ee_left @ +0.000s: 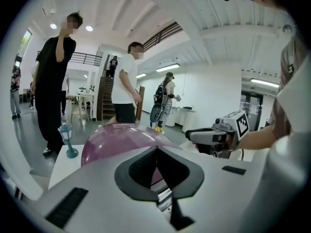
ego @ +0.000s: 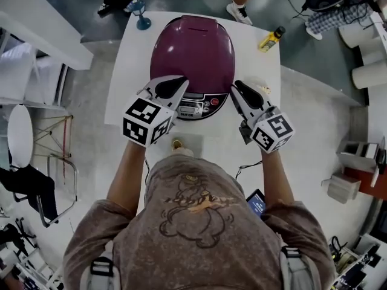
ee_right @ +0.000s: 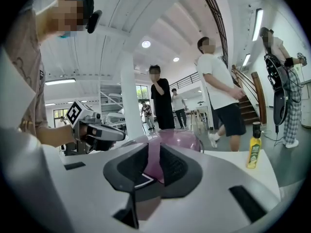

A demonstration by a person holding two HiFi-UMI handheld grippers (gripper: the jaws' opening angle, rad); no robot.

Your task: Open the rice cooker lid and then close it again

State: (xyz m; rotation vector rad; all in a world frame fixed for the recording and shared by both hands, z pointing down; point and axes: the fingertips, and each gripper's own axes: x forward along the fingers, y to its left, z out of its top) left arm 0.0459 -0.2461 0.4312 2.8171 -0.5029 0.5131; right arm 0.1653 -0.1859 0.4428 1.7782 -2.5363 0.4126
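The person's patterned shirt (ego: 199,216) lies closest in the head view, at 6 o'clock, with both forearms reaching toward 12. The left gripper (ego: 183,79) has its fingers (ee_left: 138,171) clenched tip to tip on nothing. The right gripper (ego: 236,84) has its fingers (ee_right: 172,166) parted by a narrow slot, also grasping nothing; the plum dome merely shows through the gap. Both tips hover at the near side of the rice cooker (ego: 192,53), the left at its 7 o'clock and the right at its 4 o'clock. Whether either touches it I cannot tell.

The cooker stands mid-way along the white counter (ego: 133,71) with its lid (ego: 193,38) down and its control panel (ego: 195,107) facing the person. It looks heavy enough to stay put under a push. The lid is a rigid, glossy dome, likely slippery to pinch, and probably hinged at 12 o'clock. The place to work is therefore the near edge above the panel, where a release catch would sit, though I cannot pick one out. It may spring up once freed, and closing should take a firm press on the dome's near half.

The counter is smooth and hard. A blue goblet (ego: 141,14) stands at the cooker's 11 o'clock and a yellow bottle (ego: 271,39) at its 2 o'clock, both apart from the lid. Beyond them, people (ee_left: 53,81) stand on a grey floor (ego: 314,119) before a staircase (ee_right: 248,98).
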